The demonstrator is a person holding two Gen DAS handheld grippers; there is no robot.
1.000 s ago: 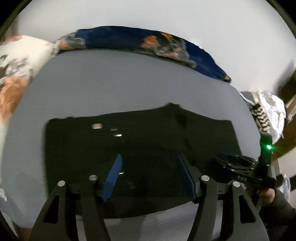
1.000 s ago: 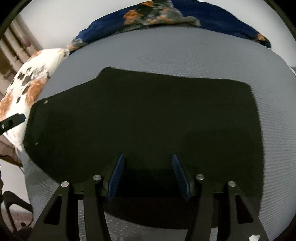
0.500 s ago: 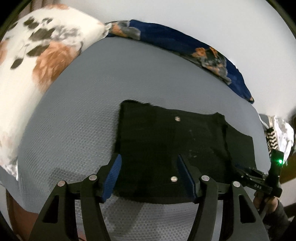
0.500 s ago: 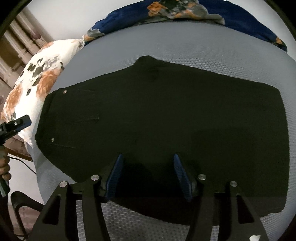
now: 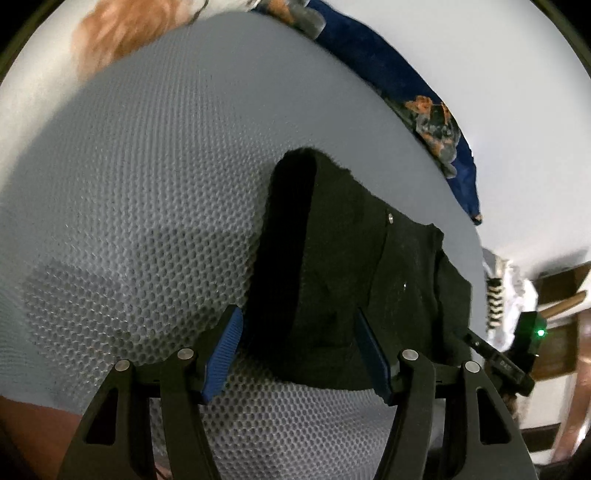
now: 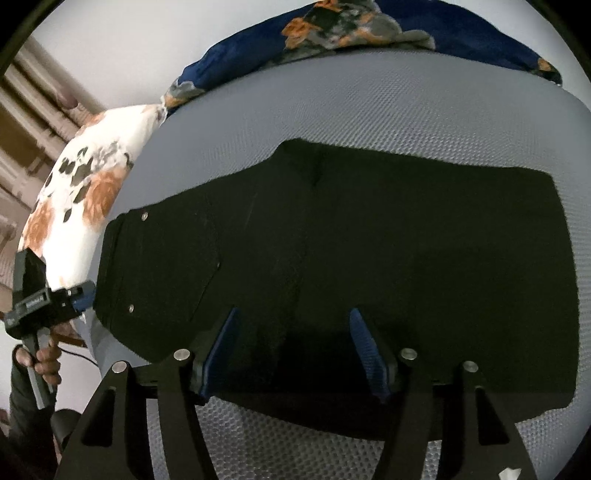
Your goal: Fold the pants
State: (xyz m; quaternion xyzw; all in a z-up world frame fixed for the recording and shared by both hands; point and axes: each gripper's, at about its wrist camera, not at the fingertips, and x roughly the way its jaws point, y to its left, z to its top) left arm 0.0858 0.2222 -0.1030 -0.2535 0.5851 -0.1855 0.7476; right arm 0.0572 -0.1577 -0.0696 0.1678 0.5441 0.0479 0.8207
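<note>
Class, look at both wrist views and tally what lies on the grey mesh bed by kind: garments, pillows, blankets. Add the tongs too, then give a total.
Black pants: 1
White floral pillow: 1
Navy floral blanket: 1
Tongs, left tongs and right tongs, both open: 2
Total: 5

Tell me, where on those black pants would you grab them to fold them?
Probably the waistband end of the black pants, near the rivets, approached from the near edge. That end lies flat on the grey mattress, and the open left gripper already faces it.
</note>
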